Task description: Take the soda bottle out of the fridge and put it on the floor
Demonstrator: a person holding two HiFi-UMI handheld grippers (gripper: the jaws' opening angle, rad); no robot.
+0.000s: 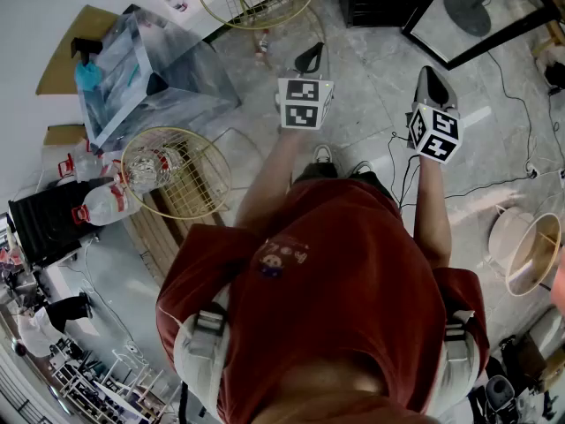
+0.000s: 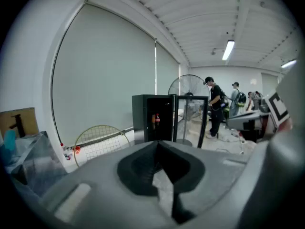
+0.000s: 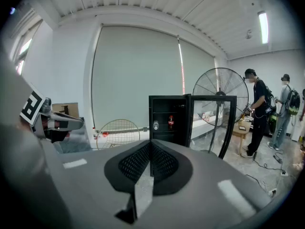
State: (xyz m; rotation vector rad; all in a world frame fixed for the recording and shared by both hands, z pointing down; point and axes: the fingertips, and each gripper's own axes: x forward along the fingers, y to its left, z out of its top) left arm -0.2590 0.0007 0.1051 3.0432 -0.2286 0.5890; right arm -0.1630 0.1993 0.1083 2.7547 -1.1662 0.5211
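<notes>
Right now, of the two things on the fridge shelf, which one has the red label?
The dark bottle, the right one of the two in the right gripper view. The pale thing left of it shows no red.

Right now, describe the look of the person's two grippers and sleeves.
Left gripper and right gripper: grey bodies, dark ribbed pads, each bearing a white cube of black square markers. The person wears a red short-sleeved shirt with pale shoulder straps.
</notes>
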